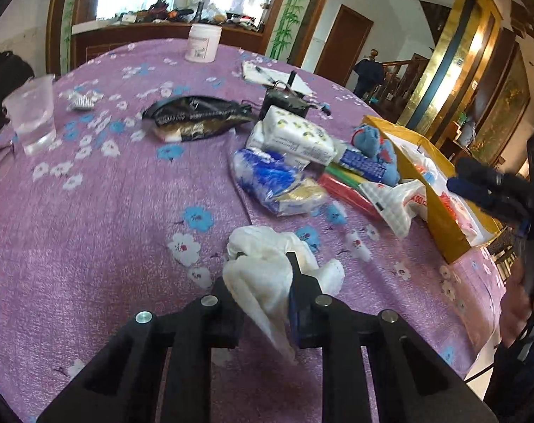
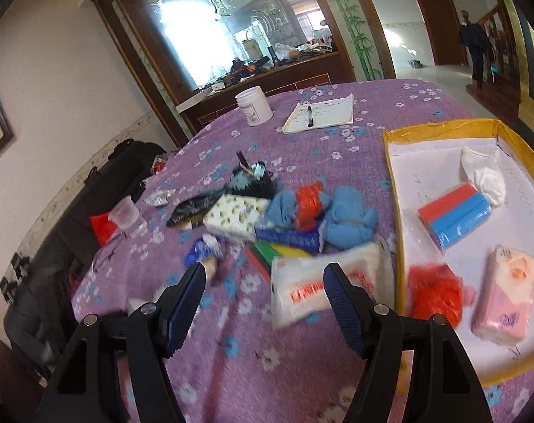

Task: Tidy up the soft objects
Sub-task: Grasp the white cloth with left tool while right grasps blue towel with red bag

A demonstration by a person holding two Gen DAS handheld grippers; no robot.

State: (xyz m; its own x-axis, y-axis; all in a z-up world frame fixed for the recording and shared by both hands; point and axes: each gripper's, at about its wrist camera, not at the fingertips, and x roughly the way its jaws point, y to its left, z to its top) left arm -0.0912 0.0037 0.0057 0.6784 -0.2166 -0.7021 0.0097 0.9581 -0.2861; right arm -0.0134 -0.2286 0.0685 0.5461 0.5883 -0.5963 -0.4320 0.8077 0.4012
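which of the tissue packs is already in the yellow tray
The pink tissue pack, lying near the tray's front corner. The lemon-print pack and the red-lettered white pack lie outside it on the purple tablecloth.

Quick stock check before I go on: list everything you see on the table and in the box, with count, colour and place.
white cloth: 1, white, crumpled, pinched in the left tongs
box: 1, yellow rim, white floor, table's right side
in the box: white cloth; red and blue pack; red bundle; pink tissue pack
floral tissue pack: 1, white, top of the loose pile
blue plush: 1, in the pile beside the box
white packet with red print: 1, near the box's edge
black pouch: 1, mid-table
clear cup: 1, left edge
white jar: 1, far side
notepad with pen: 1, far side
left tongs: shut on the cloth
right tongs: open, above the table
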